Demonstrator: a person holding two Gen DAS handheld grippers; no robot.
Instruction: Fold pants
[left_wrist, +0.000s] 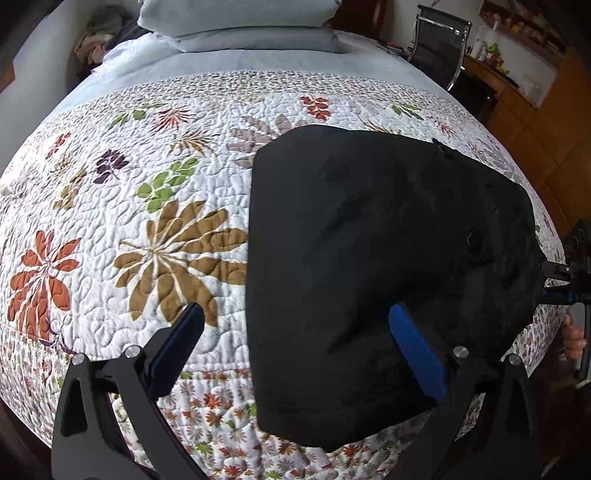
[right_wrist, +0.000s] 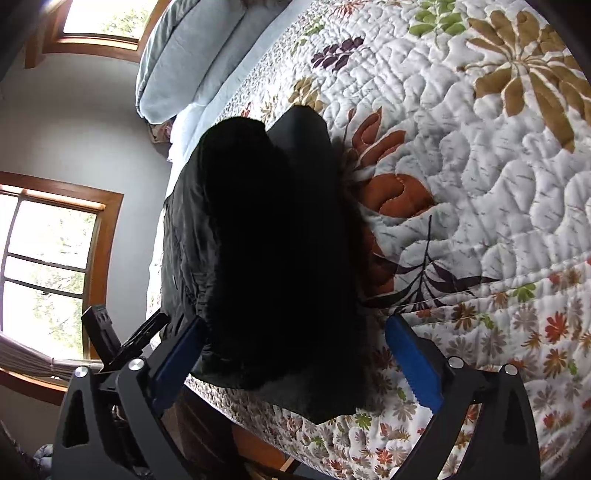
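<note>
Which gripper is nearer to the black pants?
Right. The right gripper sits open astride the edge of the folded black pants, while the left gripper hovers open above their other edge.

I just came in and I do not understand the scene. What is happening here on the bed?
A person with a handheld gripper in each hand is folding black pants on a floral quilt. The pants lie in a compact folded bundle near the bed's edge. The left gripper and the right gripper are both open, holding nothing, each with its fingers to either side of the bundle's edge.
</note>
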